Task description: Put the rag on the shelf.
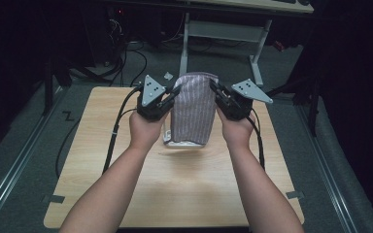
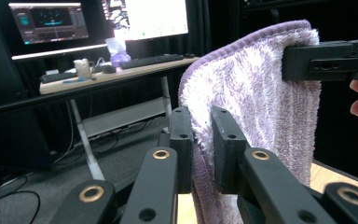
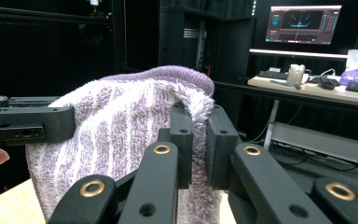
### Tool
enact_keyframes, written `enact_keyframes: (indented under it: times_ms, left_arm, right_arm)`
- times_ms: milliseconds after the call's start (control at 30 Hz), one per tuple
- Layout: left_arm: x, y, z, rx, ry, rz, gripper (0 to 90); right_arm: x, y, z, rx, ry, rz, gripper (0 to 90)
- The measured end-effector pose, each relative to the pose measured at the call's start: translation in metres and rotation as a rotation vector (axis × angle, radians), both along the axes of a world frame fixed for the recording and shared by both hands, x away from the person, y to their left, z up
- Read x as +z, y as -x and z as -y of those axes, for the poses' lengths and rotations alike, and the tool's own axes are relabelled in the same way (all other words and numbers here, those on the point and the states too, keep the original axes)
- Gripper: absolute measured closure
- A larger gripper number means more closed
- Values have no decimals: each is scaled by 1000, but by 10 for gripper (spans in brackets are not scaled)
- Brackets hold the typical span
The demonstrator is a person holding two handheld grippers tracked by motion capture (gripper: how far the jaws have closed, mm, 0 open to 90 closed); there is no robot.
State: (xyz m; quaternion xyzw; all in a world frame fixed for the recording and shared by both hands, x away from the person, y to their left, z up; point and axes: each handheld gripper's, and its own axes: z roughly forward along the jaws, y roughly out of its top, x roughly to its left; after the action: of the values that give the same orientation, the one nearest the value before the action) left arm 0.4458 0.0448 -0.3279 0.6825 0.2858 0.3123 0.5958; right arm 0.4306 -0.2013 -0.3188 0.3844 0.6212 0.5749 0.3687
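Observation:
A purple and white striped towel (image 1: 192,108) hangs lifted above the wooden table (image 1: 175,189), held by its two upper edges. My left gripper (image 1: 174,95) is shut on the towel's left edge; the left gripper view has the fluffy towel (image 2: 256,102) pinched between my left gripper's (image 2: 201,149) black jaws. On the towel's right edge my right gripper (image 1: 214,92) is shut, and in the right gripper view the towel (image 3: 116,130) is clamped in my right gripper (image 3: 199,144). The towel's lower end touches or nearly touches the tabletop.
A white-legged desk (image 1: 223,34) stands beyond the table, carrying monitors (image 2: 144,18), a keyboard (image 2: 151,59) and a cup (image 3: 296,73). Cables (image 1: 114,131) trail from the grippers over the table's left side. Grey floor and metal rails (image 1: 9,170) flank the table.

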Motion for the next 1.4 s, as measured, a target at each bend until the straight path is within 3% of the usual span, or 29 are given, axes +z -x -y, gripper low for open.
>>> enact_keyframes:
  times_ms: [200,433,600,633,733,1033,1133,1167,1233,1400]
  left_arm:
    - [1,-15,-7,42,-28,-2,803]
    - [2,-34,-6,52,-56,-21,802]
    - [1,-49,-4,53,-47,-72,801]
    - [1,-52,-3,55,-61,-65,801]
    - [-1,-60,-1,62,-70,-94,801]
    - [-23,-82,-2,99,-118,-194,785]
    - [-29,-87,-2,92,-105,-246,738]
    - [-31,-89,-2,110,-116,-263,701]
    - [-33,-91,-4,88,-94,-289,627]
    - [-32,-85,-7,78,-68,-288,559]
  right_arm:
    - [0,-18,-10,5,14,-16,836]
    - [-1,-36,-13,1,31,-34,836]
    - [-3,-52,-11,-7,44,-64,833]
    - [-3,-55,-11,-9,50,-67,833]
    - [-6,-64,-12,-18,60,-82,832]
    - [-26,-85,-20,-13,124,-156,818]
    - [-32,-88,-20,-33,140,-174,724]
    - [-32,-89,-20,-42,131,-180,669]
    - [-33,-92,-19,-33,114,-200,606]
    - [-34,-90,-19,-22,154,-227,548]
